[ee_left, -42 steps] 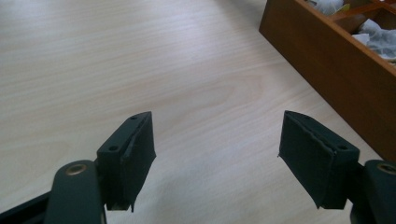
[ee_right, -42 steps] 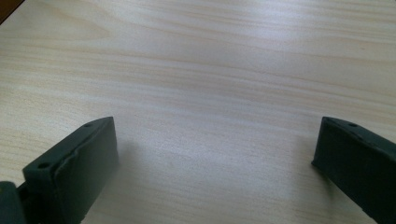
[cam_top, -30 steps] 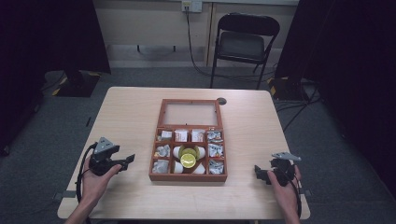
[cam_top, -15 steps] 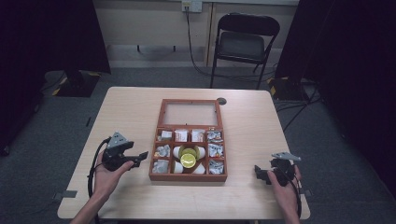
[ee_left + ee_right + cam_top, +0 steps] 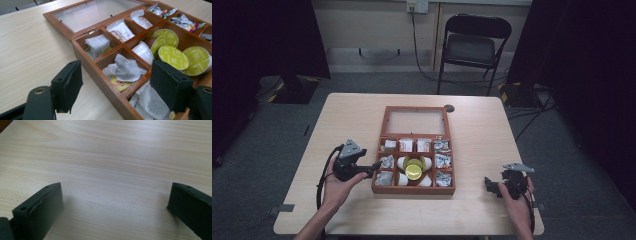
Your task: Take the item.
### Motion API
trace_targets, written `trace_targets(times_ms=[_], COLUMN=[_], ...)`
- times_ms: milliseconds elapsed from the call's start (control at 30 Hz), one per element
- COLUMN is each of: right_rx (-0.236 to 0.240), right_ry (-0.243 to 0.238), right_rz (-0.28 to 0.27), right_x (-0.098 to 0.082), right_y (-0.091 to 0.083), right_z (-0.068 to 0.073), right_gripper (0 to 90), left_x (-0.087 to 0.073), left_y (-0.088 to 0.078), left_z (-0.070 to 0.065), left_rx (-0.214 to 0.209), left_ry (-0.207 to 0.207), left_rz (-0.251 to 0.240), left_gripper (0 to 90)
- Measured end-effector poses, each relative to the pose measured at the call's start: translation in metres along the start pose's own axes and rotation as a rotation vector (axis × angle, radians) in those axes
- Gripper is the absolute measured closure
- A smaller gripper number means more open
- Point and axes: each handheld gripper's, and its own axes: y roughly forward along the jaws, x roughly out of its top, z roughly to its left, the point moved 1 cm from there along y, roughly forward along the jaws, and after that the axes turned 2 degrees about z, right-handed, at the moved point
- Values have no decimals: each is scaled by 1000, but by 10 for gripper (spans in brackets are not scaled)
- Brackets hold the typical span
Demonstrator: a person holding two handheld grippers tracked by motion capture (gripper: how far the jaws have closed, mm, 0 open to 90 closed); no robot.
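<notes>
The left gripper (image 5: 373,167), jaws apart and empty, has moved right to the box (image 5: 413,190) edge at centre frame, probably to pick a tea bag (image 5: 126,68).

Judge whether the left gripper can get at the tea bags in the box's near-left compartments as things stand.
Probably yes: the left gripper is open beside the wooden box, whose lid lies folded back, and nothing covers the tea bags.

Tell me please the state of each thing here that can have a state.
wooden box: open, glass lid lying flat behind it.
left gripper: open, holding nothing, at the box's left edge.
right gripper: open, holding nothing, over bare table.
folding chair: unfolded, unoccupied.
</notes>
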Motion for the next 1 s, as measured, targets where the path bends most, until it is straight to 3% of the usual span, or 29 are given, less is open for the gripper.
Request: trace_targets(times_ms=[167,567,667,733,1000], right_rx=[-1,-2,-2,-2,-2], right_ry=[1,2,2,1,2], right_rz=[0,1,0,1,1], right_x=[0,0,0,0,0], right_y=[0,0,0,0,0], right_z=[0,0,0,0,0], right_gripper=[0,0,0,0,0], left_x=[11,22,25,28,32], left_y=[6,27,29,31,40], left_z=[-8,-16,-19,-21,-30], left_rx=[-9,-57,-65,-76,-102], left_ry=[33,34,48,35,41], left_rz=[-3,32,30,8,13], left_gripper=[268,293,297,311,334])
